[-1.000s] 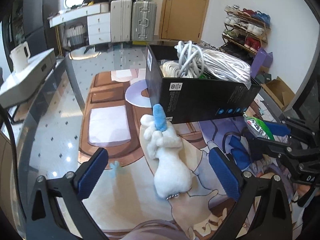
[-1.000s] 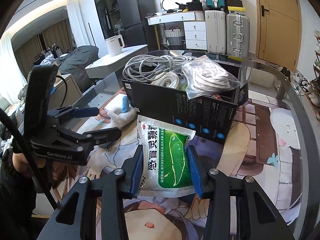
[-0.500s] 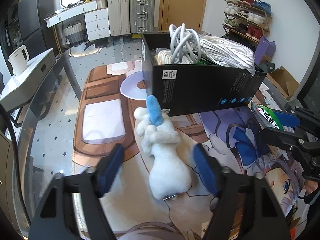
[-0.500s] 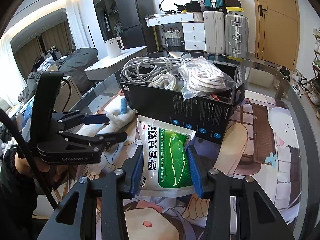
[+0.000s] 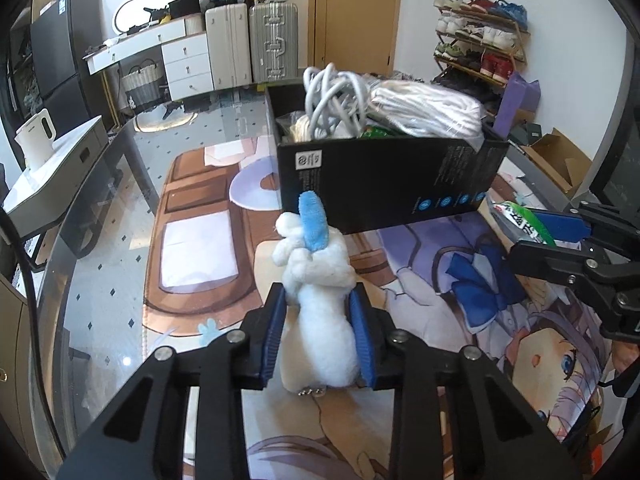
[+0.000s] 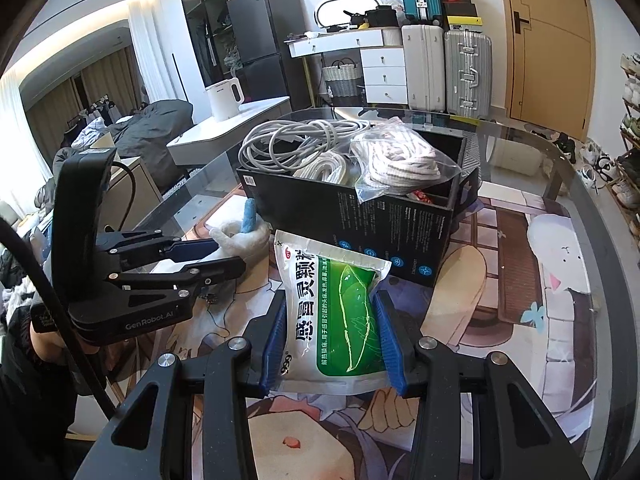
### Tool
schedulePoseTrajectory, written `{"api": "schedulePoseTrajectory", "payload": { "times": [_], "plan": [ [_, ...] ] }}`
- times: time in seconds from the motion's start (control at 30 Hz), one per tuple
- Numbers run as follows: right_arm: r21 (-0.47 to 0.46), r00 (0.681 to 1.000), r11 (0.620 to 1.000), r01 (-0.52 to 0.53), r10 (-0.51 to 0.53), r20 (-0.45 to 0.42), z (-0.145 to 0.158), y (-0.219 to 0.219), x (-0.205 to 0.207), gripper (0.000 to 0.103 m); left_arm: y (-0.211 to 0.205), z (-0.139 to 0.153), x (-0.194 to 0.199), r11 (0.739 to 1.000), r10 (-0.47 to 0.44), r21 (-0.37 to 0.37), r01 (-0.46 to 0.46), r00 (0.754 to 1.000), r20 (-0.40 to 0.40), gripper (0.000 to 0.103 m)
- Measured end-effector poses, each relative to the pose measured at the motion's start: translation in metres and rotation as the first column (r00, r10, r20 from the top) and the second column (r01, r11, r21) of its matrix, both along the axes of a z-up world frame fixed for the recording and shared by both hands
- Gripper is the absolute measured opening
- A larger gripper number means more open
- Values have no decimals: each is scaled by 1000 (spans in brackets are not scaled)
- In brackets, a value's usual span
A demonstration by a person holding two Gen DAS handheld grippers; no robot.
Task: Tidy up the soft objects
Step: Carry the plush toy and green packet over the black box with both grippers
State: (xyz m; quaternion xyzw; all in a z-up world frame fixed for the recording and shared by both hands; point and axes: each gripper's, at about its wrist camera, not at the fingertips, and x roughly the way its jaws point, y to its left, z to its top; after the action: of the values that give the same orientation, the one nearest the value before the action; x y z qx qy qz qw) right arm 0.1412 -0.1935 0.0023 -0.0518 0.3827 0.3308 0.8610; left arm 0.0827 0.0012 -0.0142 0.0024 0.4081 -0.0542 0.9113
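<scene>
In the left wrist view the left gripper (image 5: 318,336) fills the lower middle of the frame, and its fingers (image 5: 274,332) have just been closing, with the white plush toy (image 5: 320,312) between them. Both blue pads now lie against the toy's flanks, the fur bulging slightly above them. The toy's rounded end sits low between the fingers, a small metal piece showing under it; its body runs up the frame beyond the fingertips, ending in a blue tuft (image 5: 314,222) just below the near wall of the black box (image 5: 384,184). The toy lies on the printed mat covering the glass worktop (image 5: 100,272).

In the right wrist view the right gripper (image 6: 332,340) sits at lower centre, its fingers (image 6: 387,340) closed narrowly on a green and white pouch (image 6: 332,312). The pads press the pouch's two long sides; its lower edge hangs between the fingers and its upper end reaches past the tips, overlapping the box's front wall. The box, in the middle of that frame, holds coiled white cables (image 6: 296,148) and a bagged rope bundle (image 6: 396,160). The left gripper appears at the left of this frame, its fingers on the plush.
</scene>
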Motion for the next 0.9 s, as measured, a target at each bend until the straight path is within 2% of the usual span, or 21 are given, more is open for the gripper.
{"api": "schedulePoseTrajectory", "payload": {
  "times": [0.2,0.43,0.6,0.9],
  "plan": [
    [10,999,1000,-1,1,36,10,-3,-4,43,0,14,-13,1000,-9,-26,10,999,44,31],
    [32,995,999,16,-20,98,34,-10,-6,43,0,50,-27,999,-20,-34,25,992,128,31],
    [43,992,999,28,-34,125,48,-10,0,43,2,69,-26,999,-19,-35,26,984,176,31],
    [73,993,997,37,-45,109,61,-8,31,43,9,87,-4,998,-25,-43,35,977,212,31]
  ]
}}
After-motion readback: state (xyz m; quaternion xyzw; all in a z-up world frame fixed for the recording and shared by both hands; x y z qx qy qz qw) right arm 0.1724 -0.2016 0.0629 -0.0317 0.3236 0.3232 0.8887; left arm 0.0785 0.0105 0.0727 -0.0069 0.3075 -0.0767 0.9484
